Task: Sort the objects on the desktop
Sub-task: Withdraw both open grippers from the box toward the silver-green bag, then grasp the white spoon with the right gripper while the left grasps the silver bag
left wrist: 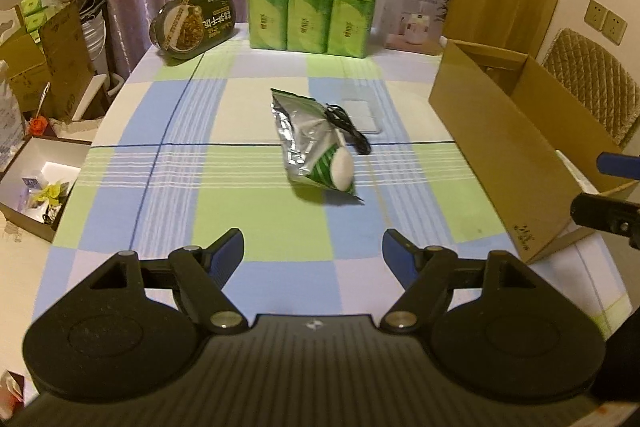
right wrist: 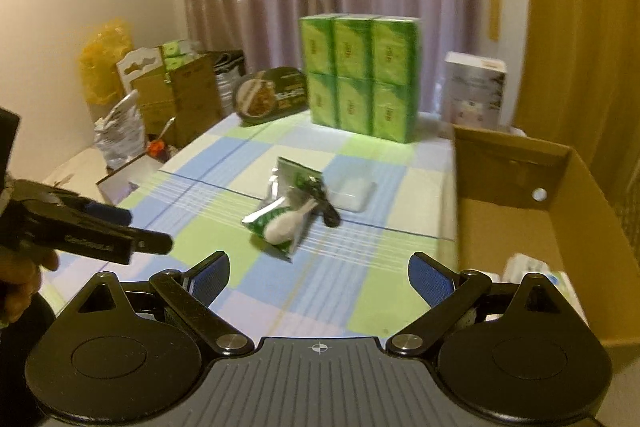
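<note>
Warm, dim indoor light with a yellow cast in both views. Left wrist view is fairly sharp; right wrist view is softly blurred throughout. Strong fisheye bending and dark corners. Glare shows on the foil packet (left wrist: pixel 310 135), with a soft shadow beneath it.

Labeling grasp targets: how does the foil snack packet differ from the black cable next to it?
The foil snack packet is a broad, flat, shiny silver-and-green pouch; the black cable is a thin, matte, dark bundle. The packet lies nearer the left gripper; the cable sits at its far right side, toward the clear plastic case. The cable looks to overlap the packet's edge. Both lie loose mid-table on the checked tablecloth, ungrasped.
</note>
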Tool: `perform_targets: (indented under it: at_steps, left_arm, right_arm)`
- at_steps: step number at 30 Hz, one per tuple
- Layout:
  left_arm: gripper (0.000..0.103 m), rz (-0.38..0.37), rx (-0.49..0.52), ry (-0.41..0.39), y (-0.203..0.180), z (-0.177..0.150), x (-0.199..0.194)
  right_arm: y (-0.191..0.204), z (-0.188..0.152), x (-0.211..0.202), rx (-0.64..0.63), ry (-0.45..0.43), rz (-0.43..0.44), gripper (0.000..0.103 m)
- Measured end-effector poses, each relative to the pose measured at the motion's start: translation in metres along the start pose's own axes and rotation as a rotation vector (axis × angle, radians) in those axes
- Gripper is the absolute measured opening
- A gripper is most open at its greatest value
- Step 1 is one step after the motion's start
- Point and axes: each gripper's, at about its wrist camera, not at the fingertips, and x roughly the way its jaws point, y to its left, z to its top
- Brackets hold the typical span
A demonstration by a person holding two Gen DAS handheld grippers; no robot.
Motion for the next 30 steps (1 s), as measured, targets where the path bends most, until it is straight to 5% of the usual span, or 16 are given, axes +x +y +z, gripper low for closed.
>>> perform_targets:
  at_steps: [17,25,30]
  left_arm:
    - [0.072,-0.061,0.013,0.064,0.046,0.023,0.090]
    - [0.072,-0.090,-0.020,0.055,0.063,0.046,0.136]
    - [0.072,-0.110,-0.055,0.027,0.070,0.055,0.157]
  right_arm:
    - [0.011,-0.005,0.114,-0.053,0.131,0.066,0.093]
    - [-0.003,0.002,0.168,0.057,0.172,0.087,0.068]
    - [-0.010,0.010,0.196,0.123,0.181,0.116,0.065]
